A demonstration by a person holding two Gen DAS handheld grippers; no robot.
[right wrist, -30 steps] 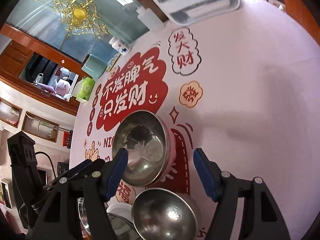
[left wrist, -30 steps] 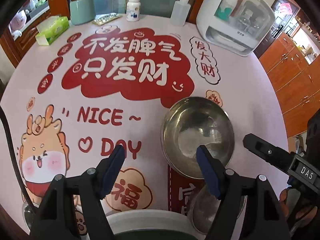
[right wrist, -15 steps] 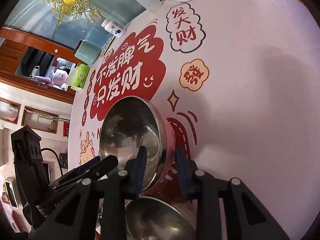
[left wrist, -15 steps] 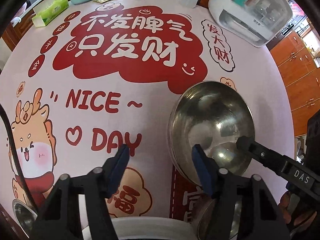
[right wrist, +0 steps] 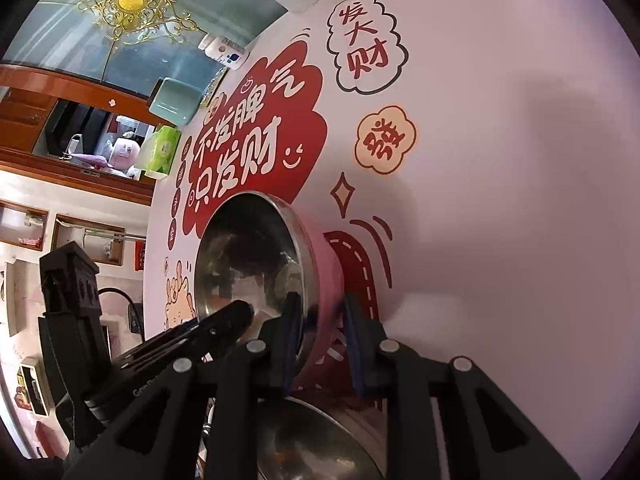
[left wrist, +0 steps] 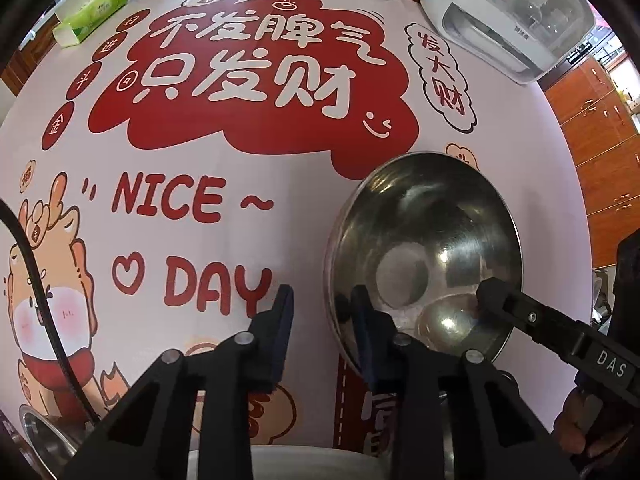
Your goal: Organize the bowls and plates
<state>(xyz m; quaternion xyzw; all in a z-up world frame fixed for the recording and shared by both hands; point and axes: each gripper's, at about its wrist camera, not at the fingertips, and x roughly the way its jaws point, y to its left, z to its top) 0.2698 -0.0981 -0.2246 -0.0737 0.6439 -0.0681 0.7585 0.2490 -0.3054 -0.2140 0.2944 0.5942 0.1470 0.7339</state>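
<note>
A steel bowl (left wrist: 424, 240) with a pink outer wall (right wrist: 326, 264) sits on the printed tablecloth. My left gripper (left wrist: 322, 294) straddles its left rim, jaws closing. The right finger is inside against the steel, and a strip of cloth shows between the outer pad and the rim. My right gripper (right wrist: 320, 300) is still closing on the bowl's near wall. One pad presses inside and the other on the pink outside. In the left wrist view a finger of the right gripper (left wrist: 520, 308) reaches into the bowl.
A second steel bowl (right wrist: 312, 440) lies just below the gripped one. Beside it is a white plate (left wrist: 312, 460), and another steel bowl (left wrist: 44, 436) sits at the near left. A tissue box (left wrist: 92, 12), bottles and a white appliance (left wrist: 512, 20) line the far edge.
Both grippers have come down onto the bowl and their jaws have narrowed from wide open. The right one now pinches the wall. The bowl has stayed on the cloth.
</note>
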